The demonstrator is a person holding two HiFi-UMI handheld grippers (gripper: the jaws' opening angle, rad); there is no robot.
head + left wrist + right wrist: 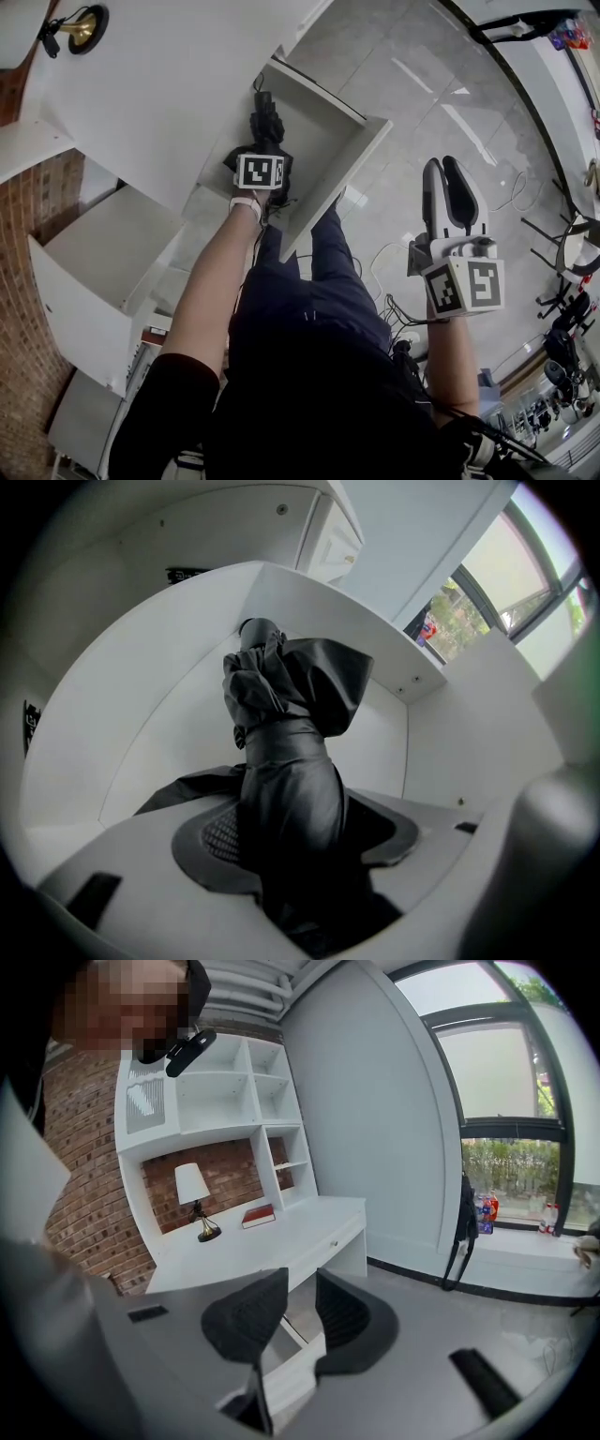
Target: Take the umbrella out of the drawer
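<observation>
**Left gripper**: points steeply down into the open drawer, below the desk. Its marker cube faces the head camera.

**Jaws, left:** they stand wide apart. The umbrella stands between them.

**Umbrella:** black, folded, fabric bunched and creased. It lies inside the drawer and runs straight out along the line of the jaws, its far end against the white drawer wall. The near end fills most of the gap between the pads. The fabric overlaps the inner edge of one pad. At the other pad a dark strip shows beside the fabric. No firm clamp on the umbrella is seen. A loose flap of fabric lies flat on the drawer bottom to one side.

**Right gripper**: held well apart from the drawer, over the grey floor and beside the person's leg.

**Jaws, right:** a narrow gap between them, nothing in it. Its view looks past the jaws to the white desk and shelves on a brick wall.
</observation>
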